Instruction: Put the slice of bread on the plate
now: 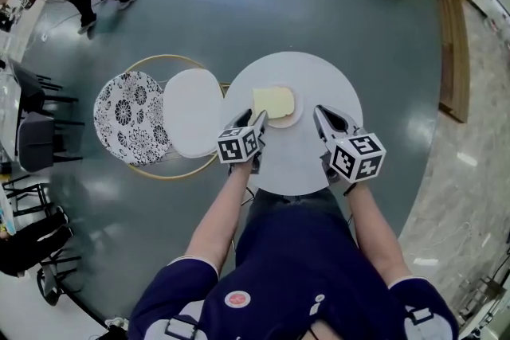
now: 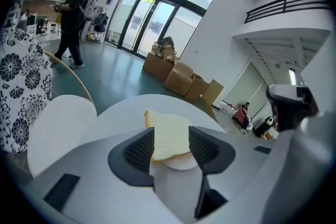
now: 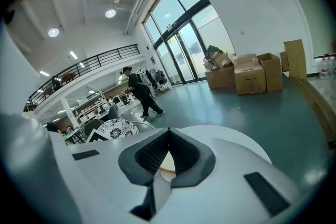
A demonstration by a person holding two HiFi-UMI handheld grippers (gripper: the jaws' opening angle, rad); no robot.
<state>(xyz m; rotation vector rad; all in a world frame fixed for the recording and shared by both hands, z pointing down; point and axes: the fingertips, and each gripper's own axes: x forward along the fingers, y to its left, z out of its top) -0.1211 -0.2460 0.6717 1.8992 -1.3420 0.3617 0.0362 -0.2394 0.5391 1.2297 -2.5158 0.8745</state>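
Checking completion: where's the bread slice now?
Head view: the bread slice lies on the small plate, centre of the white table, just beyond the open left claw.

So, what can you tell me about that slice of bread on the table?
The slice of bread is pale, roughly square and soft-looking, with a thin tan crust. It lies flat on a small round plate on the white table. It overhangs the plate's rim on the side of the left gripper, whose open jaws are near but do not press it.
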